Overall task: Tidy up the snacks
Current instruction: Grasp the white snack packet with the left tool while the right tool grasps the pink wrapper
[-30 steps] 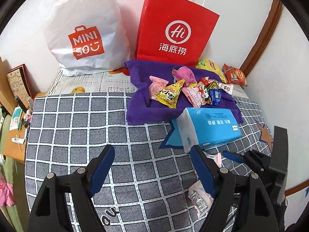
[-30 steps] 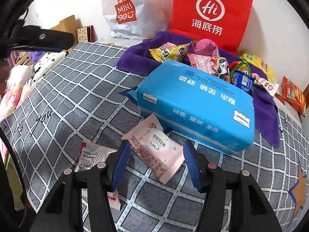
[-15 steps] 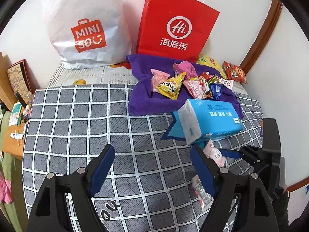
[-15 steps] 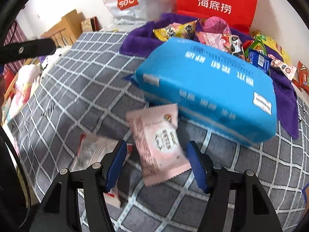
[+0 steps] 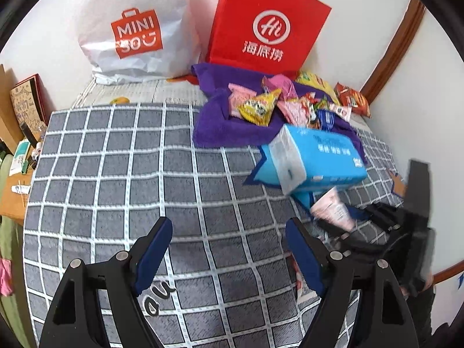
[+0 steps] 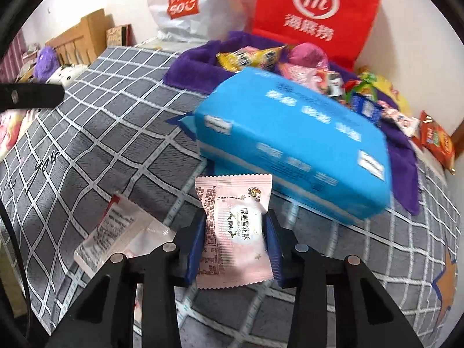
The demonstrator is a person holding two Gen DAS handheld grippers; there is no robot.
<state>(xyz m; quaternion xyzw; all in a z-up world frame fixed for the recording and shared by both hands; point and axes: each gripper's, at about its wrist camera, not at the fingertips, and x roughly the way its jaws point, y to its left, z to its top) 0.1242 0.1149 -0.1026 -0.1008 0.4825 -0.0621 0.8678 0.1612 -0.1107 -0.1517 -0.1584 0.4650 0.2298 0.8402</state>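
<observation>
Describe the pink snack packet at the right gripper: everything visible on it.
The pink snack packet is a flat, glossy plastic pillow pack with serrated end seals, printed with Chinese lettering, small reindeer figures, stars and a block of fine text along one side. It sits lengthwise between the blue pads of the right gripper, whose jaws have just been closing and now press both its sides. Its far end points at the blue tissue pack, above the grey checked bedspread.

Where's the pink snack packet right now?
In the right wrist view, the pink packet sits low and central, pinched between the right gripper's fingers, just in front of the blue tissue pack.
</observation>
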